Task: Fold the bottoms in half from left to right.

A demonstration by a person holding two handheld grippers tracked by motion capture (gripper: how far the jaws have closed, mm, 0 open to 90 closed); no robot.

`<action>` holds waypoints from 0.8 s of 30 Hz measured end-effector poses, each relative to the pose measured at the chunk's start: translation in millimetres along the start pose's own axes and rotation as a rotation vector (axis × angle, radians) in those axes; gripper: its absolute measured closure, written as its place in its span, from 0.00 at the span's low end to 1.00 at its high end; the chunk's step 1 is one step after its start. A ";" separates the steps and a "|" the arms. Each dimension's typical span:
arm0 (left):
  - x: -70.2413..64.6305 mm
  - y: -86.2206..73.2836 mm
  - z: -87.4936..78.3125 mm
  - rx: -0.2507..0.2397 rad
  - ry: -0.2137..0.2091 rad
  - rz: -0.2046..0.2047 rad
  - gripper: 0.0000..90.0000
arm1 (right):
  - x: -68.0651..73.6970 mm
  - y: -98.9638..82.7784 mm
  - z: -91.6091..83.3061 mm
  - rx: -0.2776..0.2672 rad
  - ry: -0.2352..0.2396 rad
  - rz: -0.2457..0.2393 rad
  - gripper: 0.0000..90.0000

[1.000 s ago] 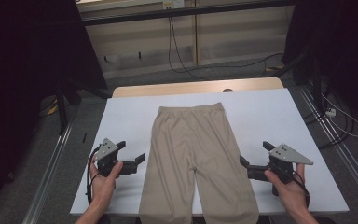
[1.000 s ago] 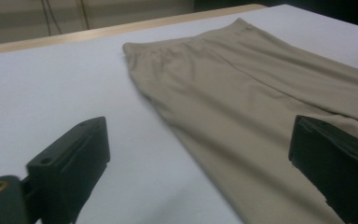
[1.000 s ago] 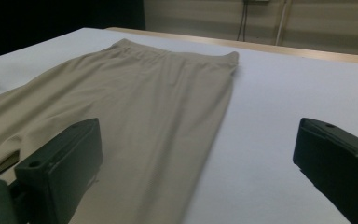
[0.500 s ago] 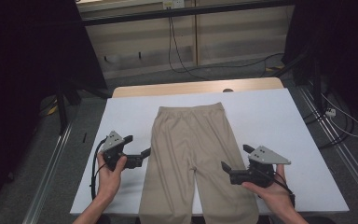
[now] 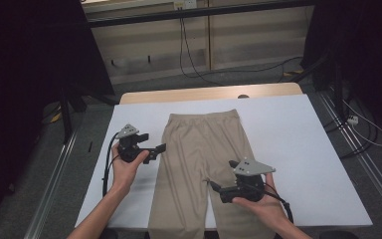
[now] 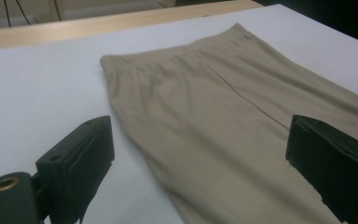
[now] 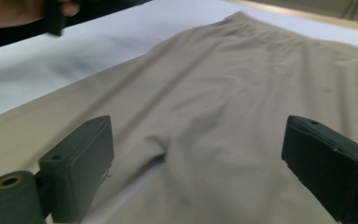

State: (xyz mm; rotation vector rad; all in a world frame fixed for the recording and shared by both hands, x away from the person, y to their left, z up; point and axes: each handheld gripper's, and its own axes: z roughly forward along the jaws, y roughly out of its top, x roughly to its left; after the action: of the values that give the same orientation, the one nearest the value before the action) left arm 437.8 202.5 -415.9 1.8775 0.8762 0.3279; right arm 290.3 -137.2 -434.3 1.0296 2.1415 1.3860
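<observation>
Lab-like recording bay: white-topped table (image 5: 298, 149), dark curtains (image 5: 25, 74), floor rails (image 5: 54, 169), loose cables (image 5: 194, 55).

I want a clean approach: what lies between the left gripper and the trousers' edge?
Just bare white table cover; the high view shows left gripper beside the trousers.

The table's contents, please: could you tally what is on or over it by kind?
Beige trousers: 1
White table cover: 1
Handheld grippers: 2, the left gripper and the right gripper
Total: 4
</observation>
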 end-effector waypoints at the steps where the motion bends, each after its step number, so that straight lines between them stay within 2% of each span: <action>1: 0.0 0.0 0.0 0.000 0.000 0.000 0.10 | 0.0 0.0 0.0 0.000 0.000 0.000 0.11; 2: 1.9 7.2 5.2 0.028 -0.020 0.017 0.11 | 6.4 2.3 7.1 0.027 0.013 -0.028 0.11; 5: 3.4 13.1 10.7 0.031 -0.032 0.034 0.13 | 12.0 5.7 13.7 0.054 0.010 -0.040 0.15; 6: 5.2 18.2 16.6 0.021 -0.023 0.036 0.13 | 16.1 10.2 19.2 0.075 0.055 -0.034 0.17; 7: 5.2 18.2 16.6 0.021 -0.023 0.036 0.13 | 16.1 10.2 19.2 0.075 0.055 -0.034 0.17; 8: 7.6 23.4 23.5 0.034 -0.046 0.032 0.13 | 21.3 15.5 23.3 0.093 0.064 -0.043 0.17; 9: 7.6 23.4 23.5 0.034 -0.046 0.032 0.13 | 21.3 15.5 23.3 0.093 0.064 -0.043 0.17; 10: 9.4 27.9 30.2 0.040 -0.034 0.046 0.13 | 26.0 21.6 26.7 0.120 0.090 -0.037 0.20; 13: 10.8 34.5 38.7 0.021 -0.025 0.074 0.14 | 33.5 28.3 32.5 0.124 0.084 -0.066 0.20; 15: 12.0 36.9 41.0 0.019 -0.030 0.067 0.16 | 36.1 29.9 34.5 0.131 0.087 -0.064 0.20; 16: 14.1 40.3 47.1 0.014 -0.027 0.053 0.16 | 40.4 32.1 40.0 0.155 0.111 -0.052 0.20; 18: 16.4 42.6 54.0 0.029 -0.019 0.062 0.15 | 44.4 33.8 47.3 0.187 0.149 -0.042 0.20; 19: 17.8 43.1 56.1 0.029 -0.009 0.071 0.14 | 47.1 34.3 51.0 0.192 0.157 -0.051 0.21; 21: 19.3 42.5 57.5 0.019 -0.002 0.070 0.14 | 50.3 34.7 54.1 0.200 0.147 -0.063 0.21; 22: 23.6 38.4 57.8 0.015 -0.004 0.029 0.11 | 57.3 34.6 61.2 0.228 0.124 -0.082 0.17; 23: 23.6 38.4 57.8 0.015 -0.004 0.029 0.08 | 57.3 34.6 61.2 0.228 0.124 -0.082 0.17; 24: 26.0 35.6 58.1 0.040 0.028 0.029 0.08 | 62.8 34.2 67.3 0.239 0.120 -0.074 0.14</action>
State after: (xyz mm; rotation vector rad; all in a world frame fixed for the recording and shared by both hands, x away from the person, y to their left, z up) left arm 504.5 172.8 -415.8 1.9281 0.8813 0.3575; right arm 306.2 -40.5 -428.8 0.9607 2.4541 1.2076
